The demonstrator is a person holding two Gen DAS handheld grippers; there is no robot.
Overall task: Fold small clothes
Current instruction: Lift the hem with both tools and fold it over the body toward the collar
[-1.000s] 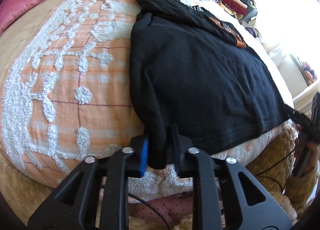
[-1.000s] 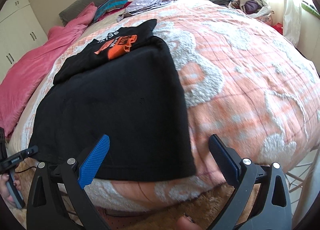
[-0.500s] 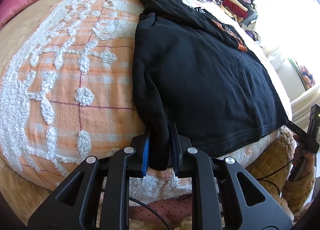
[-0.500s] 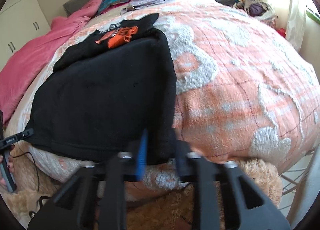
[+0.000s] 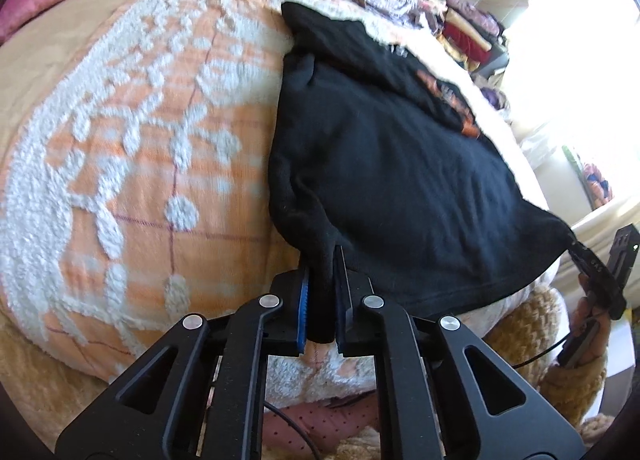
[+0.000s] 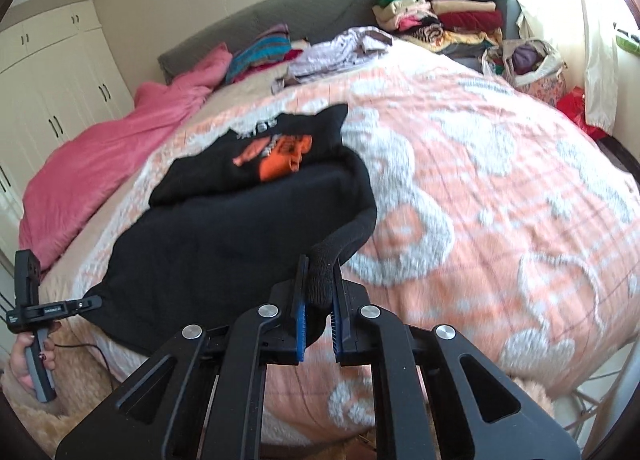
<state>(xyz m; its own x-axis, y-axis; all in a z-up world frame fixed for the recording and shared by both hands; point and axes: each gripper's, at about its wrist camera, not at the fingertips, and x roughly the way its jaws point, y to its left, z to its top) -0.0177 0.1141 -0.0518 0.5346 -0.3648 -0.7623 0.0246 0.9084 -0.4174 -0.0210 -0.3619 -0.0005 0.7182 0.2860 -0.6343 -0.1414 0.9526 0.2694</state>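
Observation:
A black sweatshirt [image 5: 392, 176] with an orange print [image 6: 276, 158] lies partly folded on the orange and white bedspread [image 5: 132, 164]. My left gripper [image 5: 322, 300] is shut on the garment's near left hem corner, cloth pinched between the blue pads. My right gripper [image 6: 318, 300] is shut on the near right hem corner, which is lifted off the bed in a thick roll. The other gripper shows at the frame edge in each view: the right one [image 5: 592, 272] and the left one [image 6: 52, 308], each clamped on a corner of the hem.
Folded clothes are stacked at the far side of the bed [image 6: 444, 16], with a lilac garment [image 6: 340, 50] and striped ones [image 6: 260, 46] near the headboard. A pink quilt [image 6: 100, 164] lies left. A bag [image 6: 536, 64] stands on the right. A tan fluffy rug [image 5: 520, 336] lies below the bed.
My right gripper has gone from wide open to shut on the hem corner and has lifted it. The left gripper has kept its grip and hardly moved.

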